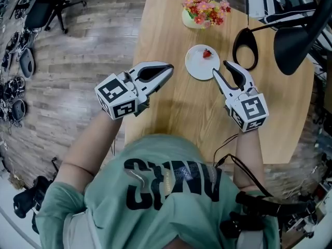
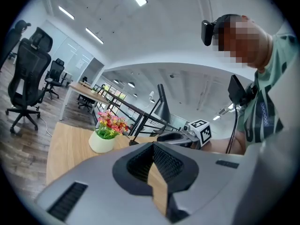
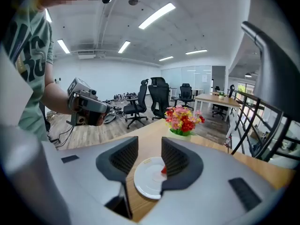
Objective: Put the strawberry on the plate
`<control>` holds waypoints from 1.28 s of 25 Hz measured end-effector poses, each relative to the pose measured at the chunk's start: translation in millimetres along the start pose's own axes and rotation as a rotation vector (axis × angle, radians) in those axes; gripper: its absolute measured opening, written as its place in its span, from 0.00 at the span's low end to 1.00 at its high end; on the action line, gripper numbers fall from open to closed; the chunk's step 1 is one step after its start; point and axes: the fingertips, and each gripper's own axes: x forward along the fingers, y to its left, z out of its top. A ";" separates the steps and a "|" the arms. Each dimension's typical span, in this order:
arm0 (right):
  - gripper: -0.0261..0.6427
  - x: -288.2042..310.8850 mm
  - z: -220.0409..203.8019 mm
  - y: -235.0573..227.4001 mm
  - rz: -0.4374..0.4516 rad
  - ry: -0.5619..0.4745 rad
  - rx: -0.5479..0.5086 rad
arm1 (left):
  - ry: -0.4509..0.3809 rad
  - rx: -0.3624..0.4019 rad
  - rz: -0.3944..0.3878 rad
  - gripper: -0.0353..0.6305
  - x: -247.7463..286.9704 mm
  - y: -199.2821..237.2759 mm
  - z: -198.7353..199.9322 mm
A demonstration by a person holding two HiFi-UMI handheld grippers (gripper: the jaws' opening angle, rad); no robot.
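A small red strawberry (image 1: pixel 207 53) lies on the far side of a round white plate (image 1: pixel 199 65) on the wooden table (image 1: pixel 171 113). My right gripper (image 1: pixel 221 69) hovers just right of the plate, jaws apart with nothing between them. In the right gripper view the plate (image 3: pixel 146 178) and the strawberry (image 3: pixel 164 170) show through the gap of that gripper (image 3: pixel 150 156). My left gripper (image 1: pixel 167 70) is held left of the plate, above the table. Its jaws meet at the tips in the left gripper view (image 2: pixel 152 146), with nothing held.
A white pot of pink and red flowers (image 1: pixel 203 9) stands behind the plate. A black desk lamp (image 1: pixel 295 35) with a ring-shaped base (image 1: pixel 246 48) is at the right. An office chair (image 1: pixel 44 4) stands on the floor at the far left.
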 end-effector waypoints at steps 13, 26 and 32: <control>0.05 -60.9 61.4 66.8 -0.049 -0.047 -0.053 | -0.079 0.083 0.025 0.06 -105.2 -55.5 40.3; 0.05 -65.1 111.1 165.1 -0.058 -0.068 -0.107 | -0.138 0.124 0.020 0.06 -239.0 -76.0 50.6; 0.05 -74.7 118.1 193.0 -0.070 -0.062 -0.123 | -0.133 0.067 0.000 0.06 -270.2 -69.2 32.0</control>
